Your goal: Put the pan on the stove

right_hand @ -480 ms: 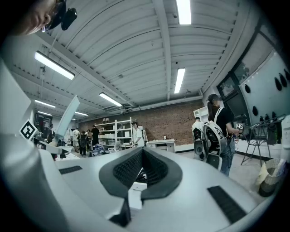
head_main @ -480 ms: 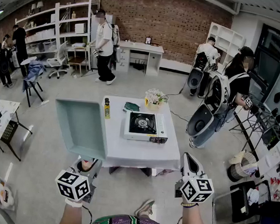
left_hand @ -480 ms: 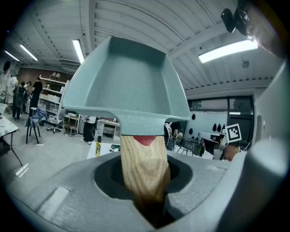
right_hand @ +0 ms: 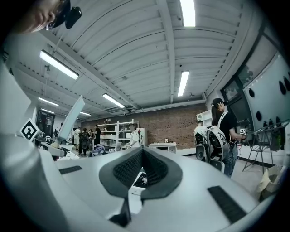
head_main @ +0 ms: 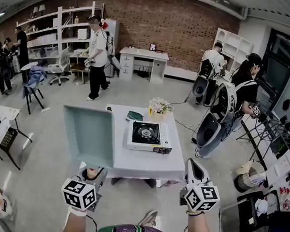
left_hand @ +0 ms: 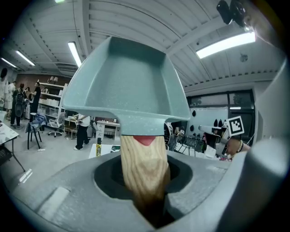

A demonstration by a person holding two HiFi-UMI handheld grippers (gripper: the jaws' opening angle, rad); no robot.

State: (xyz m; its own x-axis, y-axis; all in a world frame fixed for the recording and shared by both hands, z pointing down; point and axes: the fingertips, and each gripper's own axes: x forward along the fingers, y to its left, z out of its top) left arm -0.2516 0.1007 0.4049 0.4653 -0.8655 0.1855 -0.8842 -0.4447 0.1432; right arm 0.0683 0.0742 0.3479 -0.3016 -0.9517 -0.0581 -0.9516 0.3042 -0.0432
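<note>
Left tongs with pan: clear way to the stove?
Probably yes: the stove has a bare top and nothing stands between it and the pan in the left tongs. The flowers sit behind the stove. The person may need to step closer to the table.

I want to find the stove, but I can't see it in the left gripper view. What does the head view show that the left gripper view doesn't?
Only the head view shows the stove, seen from above, with the flowers behind it. Only the left gripper view shows, close up, the pan's wooden handle pinched in the left tongs. Both views show the teal pan held up in the air, and the white shelves at the far wall.
</note>
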